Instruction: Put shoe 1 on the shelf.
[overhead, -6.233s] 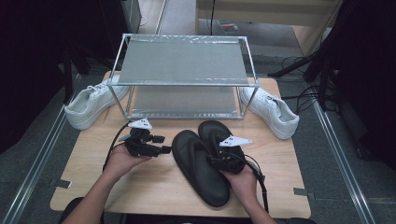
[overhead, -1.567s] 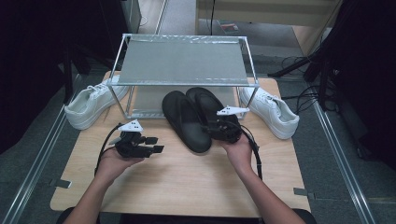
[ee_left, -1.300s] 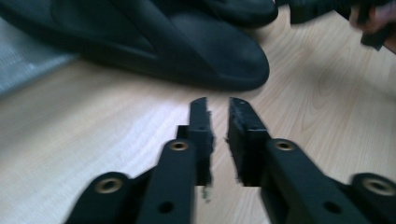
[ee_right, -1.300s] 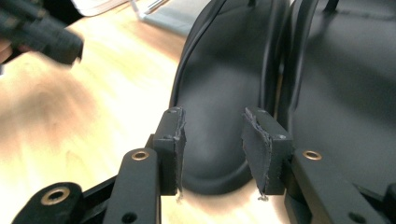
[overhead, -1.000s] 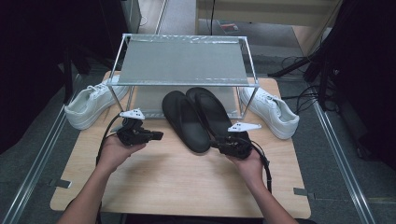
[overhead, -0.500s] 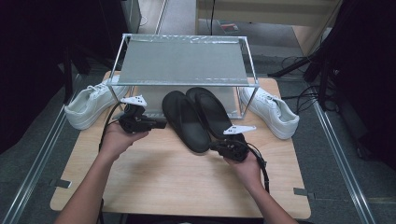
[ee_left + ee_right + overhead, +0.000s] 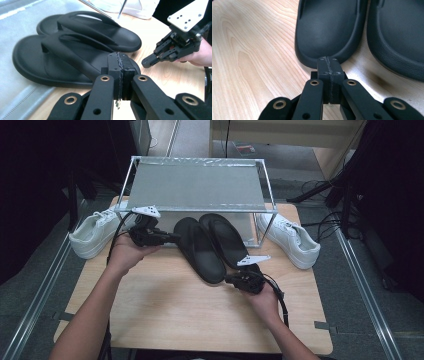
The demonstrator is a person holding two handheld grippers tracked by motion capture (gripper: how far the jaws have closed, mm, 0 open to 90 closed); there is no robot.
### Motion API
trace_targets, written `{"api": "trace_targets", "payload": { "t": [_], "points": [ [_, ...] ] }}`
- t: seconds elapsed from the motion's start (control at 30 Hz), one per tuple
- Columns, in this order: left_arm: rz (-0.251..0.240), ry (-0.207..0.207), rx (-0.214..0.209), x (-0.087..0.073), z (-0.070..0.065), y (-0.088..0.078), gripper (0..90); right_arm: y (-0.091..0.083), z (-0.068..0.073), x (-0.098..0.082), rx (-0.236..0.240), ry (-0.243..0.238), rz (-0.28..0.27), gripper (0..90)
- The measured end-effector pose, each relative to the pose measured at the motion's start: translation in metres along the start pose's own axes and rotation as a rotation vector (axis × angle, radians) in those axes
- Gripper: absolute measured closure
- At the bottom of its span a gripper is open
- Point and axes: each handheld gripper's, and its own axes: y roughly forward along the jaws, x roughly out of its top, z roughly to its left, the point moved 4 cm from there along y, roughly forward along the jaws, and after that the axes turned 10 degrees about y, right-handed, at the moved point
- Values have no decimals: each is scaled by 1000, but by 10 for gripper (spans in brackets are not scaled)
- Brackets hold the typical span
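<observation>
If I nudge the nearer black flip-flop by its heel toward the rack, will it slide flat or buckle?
The nearer black flip-flop looks thick-soled and flat, so it probably slides rather than buckles. Its matte foam may drag on the wooden table. A heel-only push could pivot it into the other flip-flop.

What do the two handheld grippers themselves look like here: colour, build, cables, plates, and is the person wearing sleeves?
Both the left gripper and right gripper are black, with linked arms on brass-coloured pivot pins and flat rectangular pads. Each carries a pale three-cornered plate with small holes and trails a black cable. The forearms are bare, with no sleeves in the high view.
</observation>
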Motion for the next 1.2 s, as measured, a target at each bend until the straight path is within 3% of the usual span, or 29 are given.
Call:
{"api": "trace_targets", "payload": {
  "t": [0.4, 0.57, 0.7, 0.93, 1.1, 1.2],
  "points": [
    [-1, 26, 0, 32, 20, -12, 900, 10, 0, -1, -5, -39, 26, 900],
    [18, 65, 36, 51, 25, -18, 900, 10, -1, 0, 2, -41, 25, 900],
    [11, 75, 63, 67, 41, -24, 900, 11, -1, 1, 3, -38, 20, 900],
    [44, 82, 90, 71, 58, -17, 900, 12, 0, 1, 3, -35, 20, 900],
    [97, 60, 113, 65, 69, -5, 900, 15, 1, 2, 4, -31, 14, 900],
    [79, 38, 102, 63, 73, -4, 900, 19, 3, 4, 7, -22, 7, 900]
  ]
}}
